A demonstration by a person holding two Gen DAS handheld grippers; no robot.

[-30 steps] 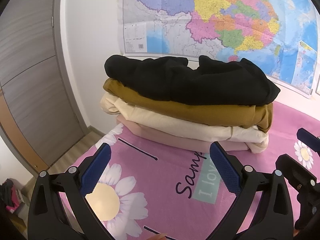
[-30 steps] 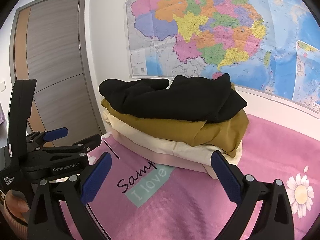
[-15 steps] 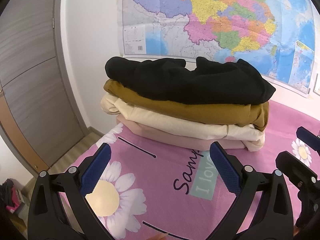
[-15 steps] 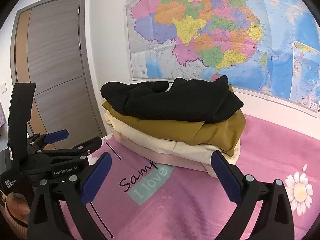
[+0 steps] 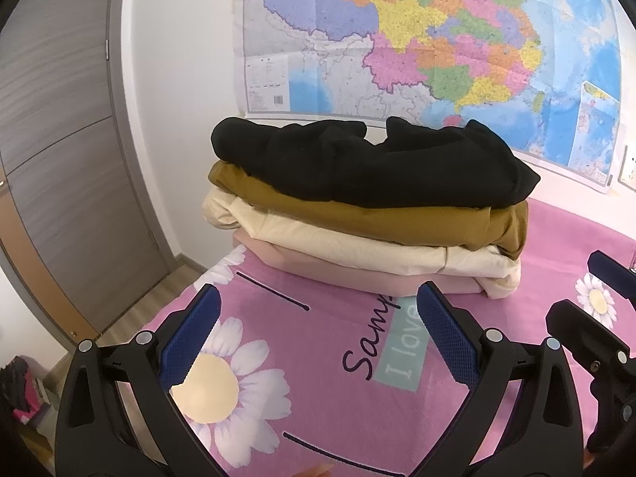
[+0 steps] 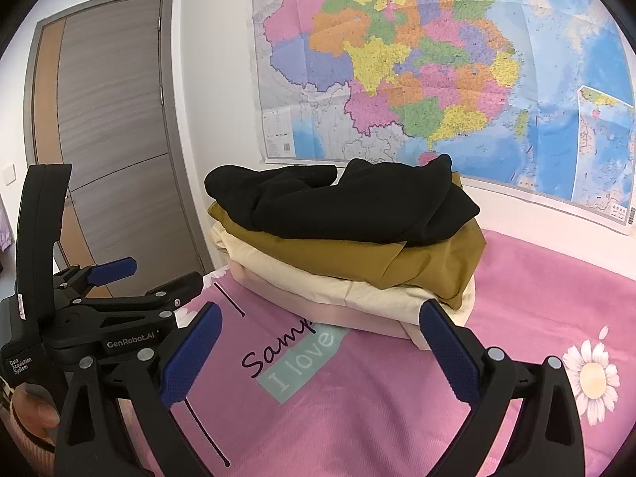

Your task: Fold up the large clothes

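Both hand-held grippers, left (image 5: 314, 330) and right (image 6: 318, 342), hover spread and empty; the folded stack (image 5: 365, 206) sits at twelve o'clock, seemingly finished, so the next move needs a fresh garment.

Stack of folded clothes (image 5: 365, 214) on bed (image 5: 318, 377), map (image 5: 437, 39) behind, door (image 5: 59, 159) left
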